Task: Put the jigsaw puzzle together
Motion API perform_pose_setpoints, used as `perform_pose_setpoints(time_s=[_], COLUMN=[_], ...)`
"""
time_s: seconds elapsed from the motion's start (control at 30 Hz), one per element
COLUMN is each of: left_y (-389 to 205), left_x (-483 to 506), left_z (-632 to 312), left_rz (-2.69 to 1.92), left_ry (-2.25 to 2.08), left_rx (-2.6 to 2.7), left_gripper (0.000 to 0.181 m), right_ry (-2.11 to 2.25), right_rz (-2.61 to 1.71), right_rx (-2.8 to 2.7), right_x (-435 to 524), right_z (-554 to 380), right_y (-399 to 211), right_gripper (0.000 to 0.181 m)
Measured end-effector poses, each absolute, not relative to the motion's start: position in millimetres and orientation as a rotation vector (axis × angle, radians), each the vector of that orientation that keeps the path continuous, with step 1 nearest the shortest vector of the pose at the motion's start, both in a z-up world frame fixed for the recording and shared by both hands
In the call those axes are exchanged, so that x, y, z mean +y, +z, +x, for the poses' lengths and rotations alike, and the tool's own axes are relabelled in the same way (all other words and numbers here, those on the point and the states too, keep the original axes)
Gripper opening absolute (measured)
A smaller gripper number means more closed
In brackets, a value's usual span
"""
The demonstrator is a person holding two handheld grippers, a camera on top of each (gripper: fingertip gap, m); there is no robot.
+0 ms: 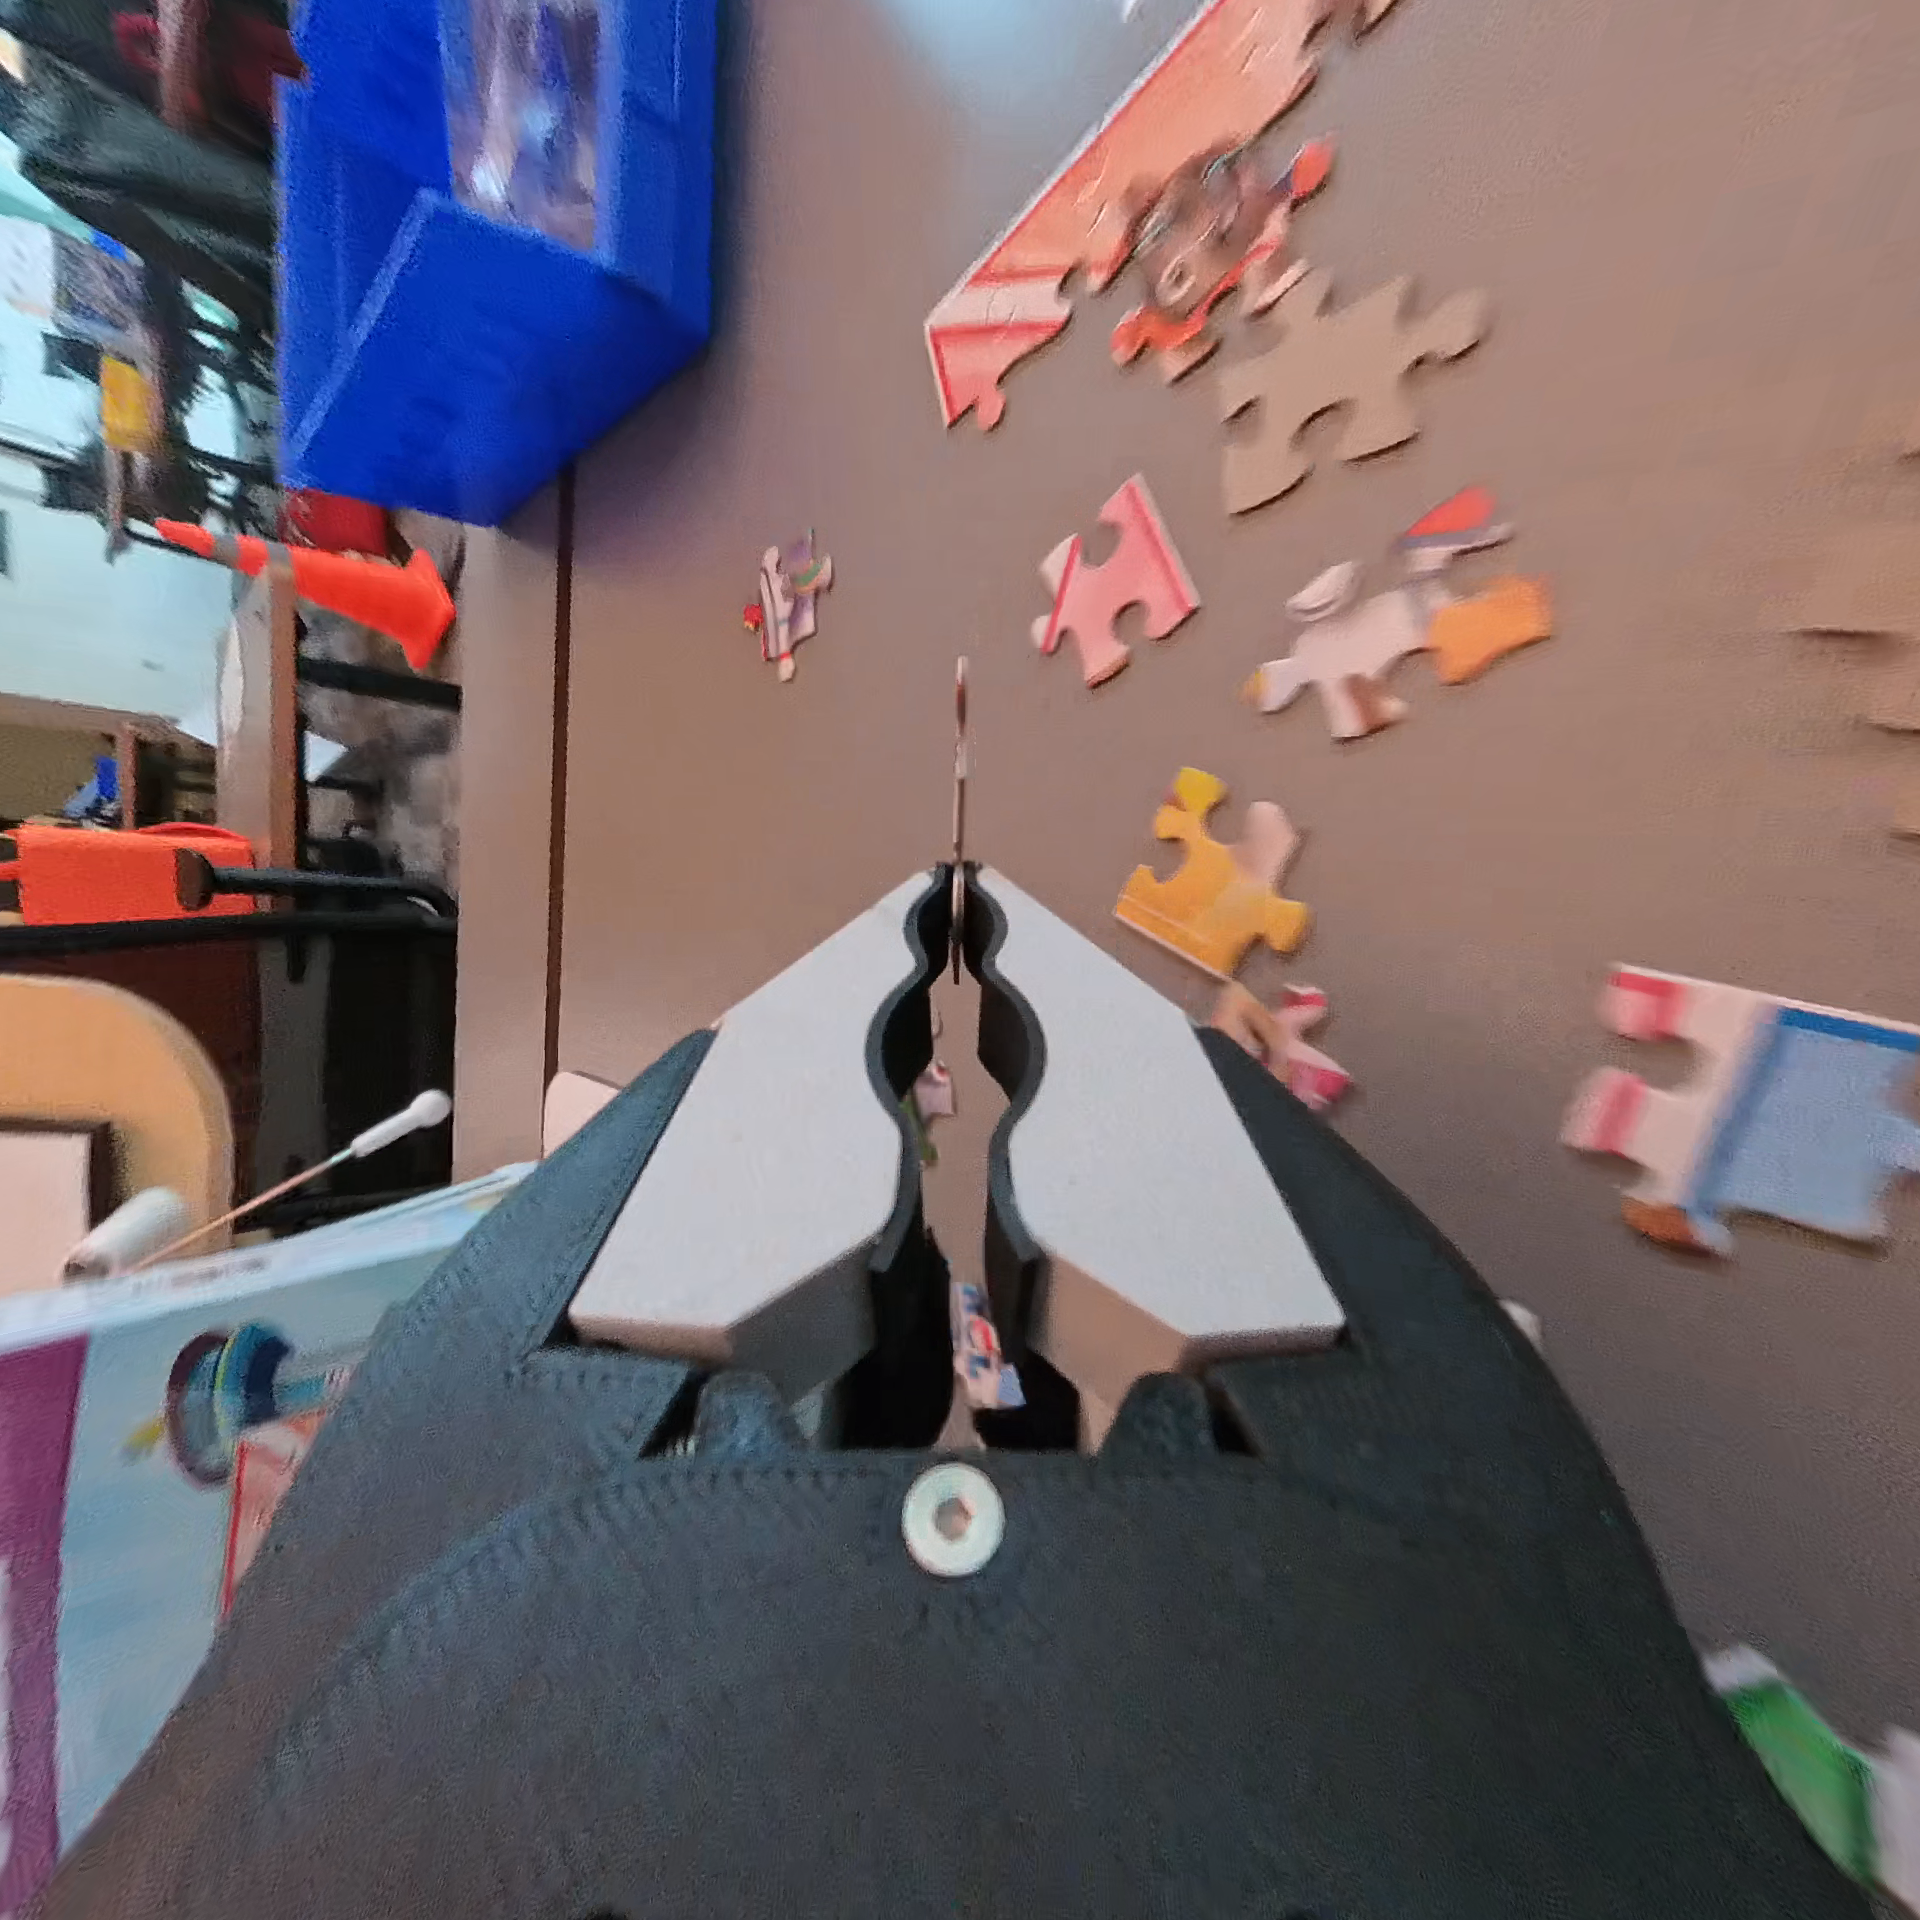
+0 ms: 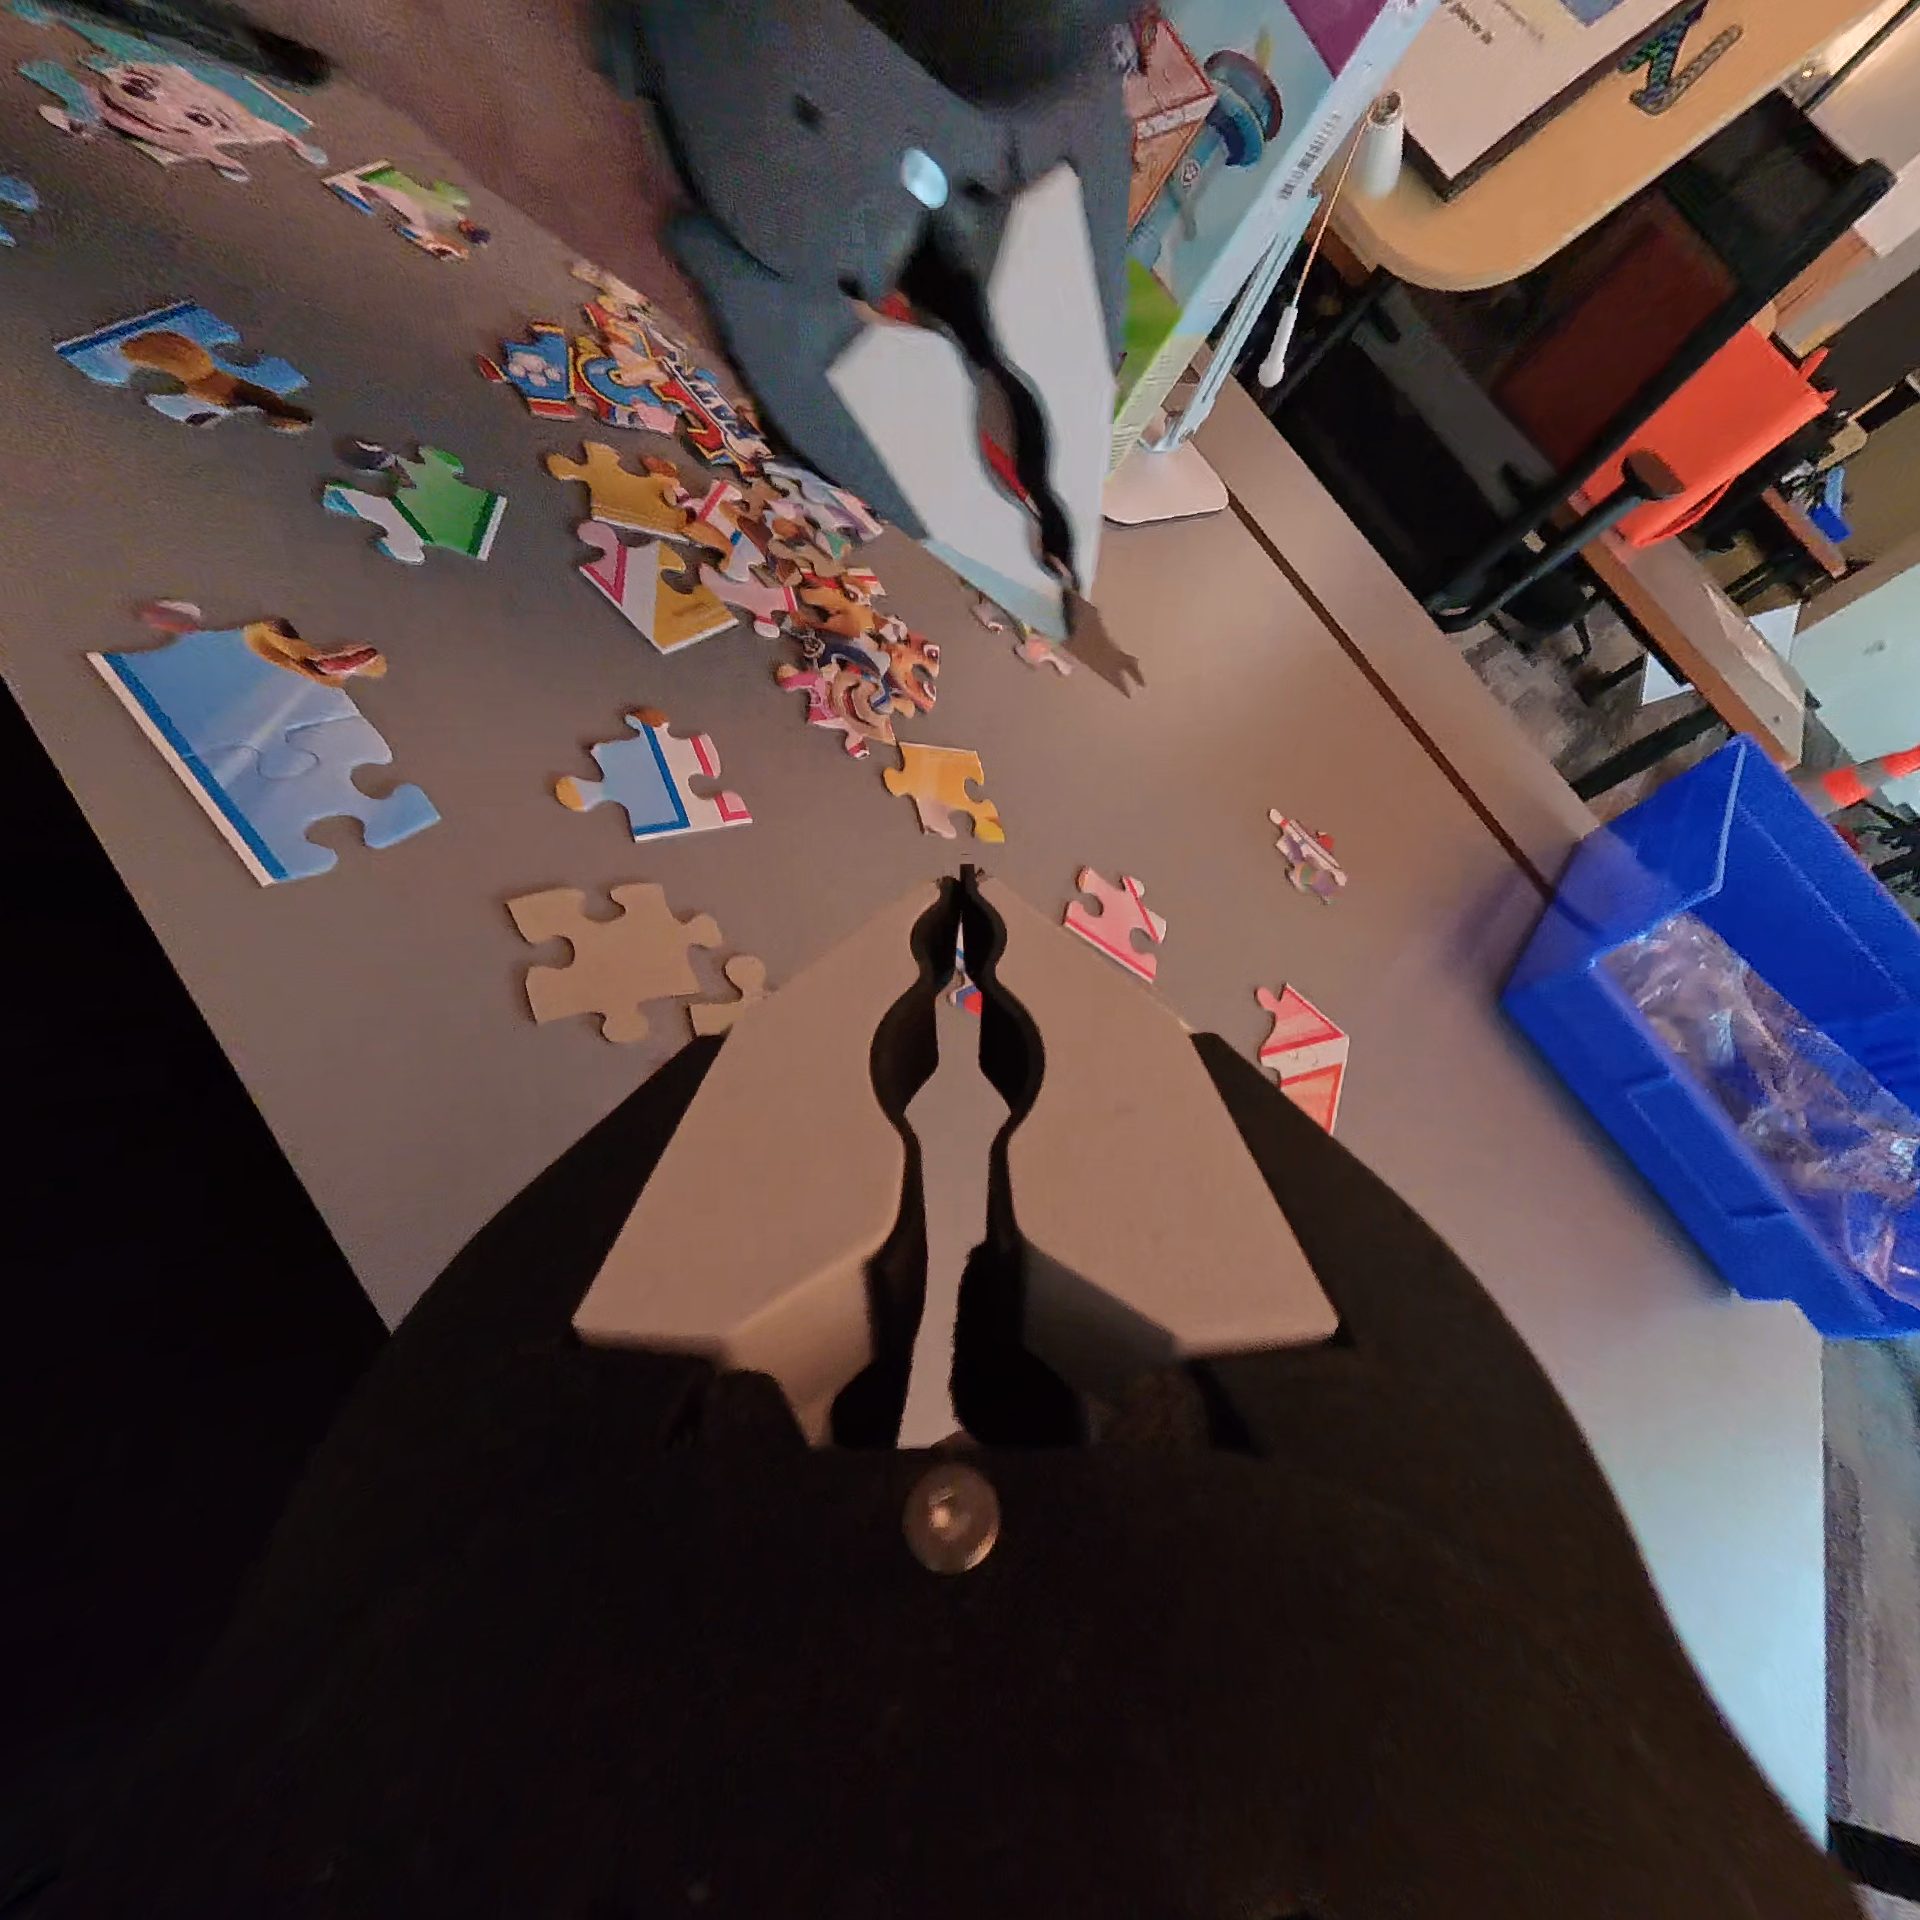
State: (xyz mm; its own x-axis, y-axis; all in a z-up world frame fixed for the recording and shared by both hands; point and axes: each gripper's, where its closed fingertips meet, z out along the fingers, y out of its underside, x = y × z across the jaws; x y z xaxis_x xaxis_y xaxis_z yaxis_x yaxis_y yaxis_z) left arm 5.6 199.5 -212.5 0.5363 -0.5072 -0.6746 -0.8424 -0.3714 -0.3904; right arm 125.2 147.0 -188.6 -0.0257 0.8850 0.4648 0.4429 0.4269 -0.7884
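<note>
In the left wrist view the left tool [image 1: 958, 868] is pinched tight on a puzzle piece [image 1: 960, 748], seen edge-on as a thin strip that stands out past the fingertips above the grey desk [image 1: 1558, 1455]. Loose pieces lie on the desk beyond and to the right of it: a pink piece [image 1: 1117, 582], a yellow piece [image 1: 1216, 873], a small pale piece [image 1: 790, 603] off to the left, a face-down brown piece [image 1: 1340, 390], and a joined orange-red section [image 1: 1122, 197] near the top. A larger blue-and-pink section [image 1: 1766, 1122] sits at the right edge, blurred. A blue bin [image 1: 488, 260] stands at the far side of the desk, and the puzzle box [image 1: 156, 1455] shows at the lower left. In the right wrist view the right tool [image 2: 964, 878] has its tips drawn together with nothing visibly between them, held above the desk [image 2: 1351, 1351]. Farther off, the left tool [image 2: 1060, 582] hangs over the desk with a dark piece [image 2: 1107, 644] at its tips, blurred. Close to the right tool lie a face-down brown piece [image 2: 613, 956], a pink piece [image 2: 1117, 920] and an orange-red piece [image 2: 1304, 1055]. A heap of mixed pieces [image 2: 790, 561] lies beyond, with a joined blue section [image 2: 260, 748] at the left. The blue bin [image 2: 1714, 987], holding clear plastic, sits at the right.
</note>
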Motion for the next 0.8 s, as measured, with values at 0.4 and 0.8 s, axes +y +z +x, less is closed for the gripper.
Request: perform_pose_setpoints(time_s=[0.4,0.8], left_y=[-273,-262], left_x=[251,229], left_z=[-13,-5], left_rz=[-2.286,-2.312], left_ry=[0.478,0.068], left_rx=[1.186,1.095], left_gripper=[0.014,0.034], right_ry=[0.581,0.656], right_rz=[-1.285,-1.644], right_rx=[-1.618,-1.692], right_x=[169,214], right_z=[144,103], right_y=[-208,-236], right_gripper=[0.000,0.018])
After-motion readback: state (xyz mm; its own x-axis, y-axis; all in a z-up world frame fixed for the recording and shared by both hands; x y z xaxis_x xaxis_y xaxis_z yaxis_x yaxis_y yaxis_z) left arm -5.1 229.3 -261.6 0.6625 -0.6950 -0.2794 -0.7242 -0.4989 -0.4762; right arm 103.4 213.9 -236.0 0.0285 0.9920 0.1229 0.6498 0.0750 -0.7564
